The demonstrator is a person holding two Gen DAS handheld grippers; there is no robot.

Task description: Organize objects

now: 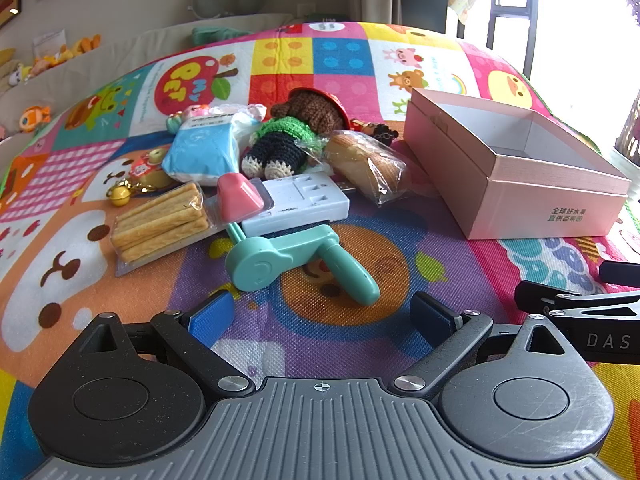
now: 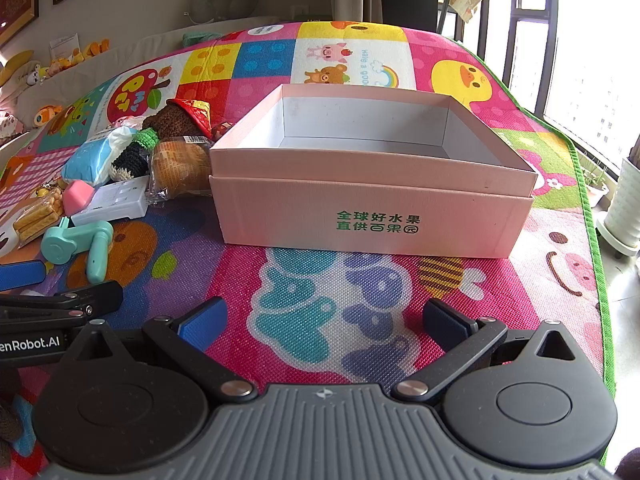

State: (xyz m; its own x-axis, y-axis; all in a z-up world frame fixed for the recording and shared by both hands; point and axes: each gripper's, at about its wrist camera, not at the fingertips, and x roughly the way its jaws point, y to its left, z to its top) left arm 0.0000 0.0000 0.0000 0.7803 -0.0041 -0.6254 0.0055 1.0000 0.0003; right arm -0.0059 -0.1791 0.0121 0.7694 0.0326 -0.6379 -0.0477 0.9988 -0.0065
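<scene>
A pile of objects lies on the play mat: a teal hand-crank toy with a pink head, a white power strip, a biscuit pack, a wrapped bread, a crochet doll and a blue-white pouch. An open, empty pink box stands to their right, also in the left wrist view. My left gripper is open and empty, just short of the teal toy. My right gripper is open and empty in front of the box.
A gold bell keychain lies left of the pile. The colourful mat covers the floor. Plush toys line the far wall. A window and a white plant pot are at the right beyond the mat's green edge.
</scene>
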